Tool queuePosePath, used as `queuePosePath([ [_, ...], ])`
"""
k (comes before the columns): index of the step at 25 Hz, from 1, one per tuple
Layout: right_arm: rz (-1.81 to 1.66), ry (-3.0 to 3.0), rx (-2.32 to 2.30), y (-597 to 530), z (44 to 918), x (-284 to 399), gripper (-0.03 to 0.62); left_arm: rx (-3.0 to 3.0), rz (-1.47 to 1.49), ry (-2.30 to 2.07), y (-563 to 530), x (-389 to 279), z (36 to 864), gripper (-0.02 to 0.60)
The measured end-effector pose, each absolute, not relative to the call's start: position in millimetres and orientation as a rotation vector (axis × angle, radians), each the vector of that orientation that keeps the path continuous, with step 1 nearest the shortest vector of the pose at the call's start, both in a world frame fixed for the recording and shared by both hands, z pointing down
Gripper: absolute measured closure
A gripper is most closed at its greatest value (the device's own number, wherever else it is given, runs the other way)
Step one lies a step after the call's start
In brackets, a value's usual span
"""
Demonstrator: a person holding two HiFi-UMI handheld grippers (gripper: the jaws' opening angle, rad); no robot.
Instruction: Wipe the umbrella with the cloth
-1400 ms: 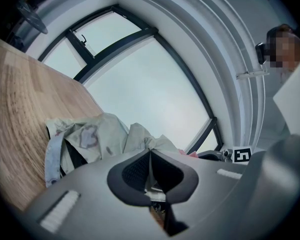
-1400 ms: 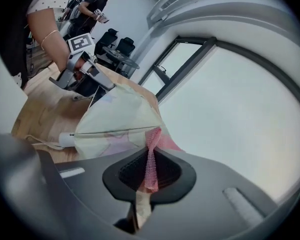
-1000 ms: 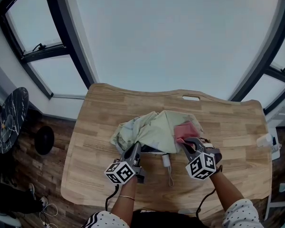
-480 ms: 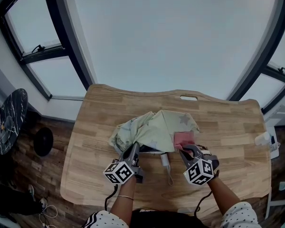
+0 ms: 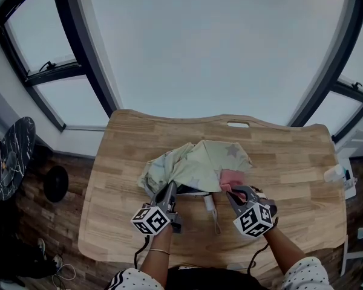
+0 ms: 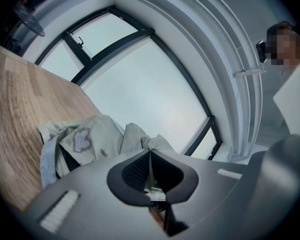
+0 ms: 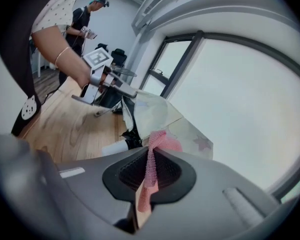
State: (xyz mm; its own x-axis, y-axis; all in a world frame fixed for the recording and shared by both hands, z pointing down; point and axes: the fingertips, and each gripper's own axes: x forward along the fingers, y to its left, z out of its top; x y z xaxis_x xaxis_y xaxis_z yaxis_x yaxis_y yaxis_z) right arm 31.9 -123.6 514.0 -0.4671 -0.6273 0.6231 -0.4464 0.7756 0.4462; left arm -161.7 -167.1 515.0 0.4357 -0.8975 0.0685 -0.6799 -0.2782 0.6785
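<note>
- The umbrella (image 5: 196, 165), pale green crumpled fabric, lies in the middle of the light wooden bench (image 5: 290, 162).
- The right tongs (image 5: 230, 190), clamped on the pink mesh cloth (image 5: 232, 176), have dragged it back across the canopy's right side toward the near edge.
- The left tongs (image 5: 170, 187) stay pinched shut on the canopy's near hem, steadying it.
- One wiping stroke looks nearly finished, and I'd judge that another pass is likely needed elsewhere.

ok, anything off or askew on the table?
Nothing spilled or damaged. The umbrella lies collapsed, canopy crumpled in a loose heap on the table; left gripper pinches its edge, right gripper holds the pink cloth.
</note>
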Motion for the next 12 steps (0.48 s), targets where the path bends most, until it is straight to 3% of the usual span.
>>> queuePosePath([
  [7,-0.186,-2.292,0.997,-129.7,468.2,40.9,0.566,2.177,-0.432,-1.312,-164.6,-153.4,493.4,0.577],
  [12,-0.091,-2.390,1.145,-131.8,438.8,54.4,0.566,2.210,-0.392,-1.310,-159.0,-150.2,489.6,0.534],
])
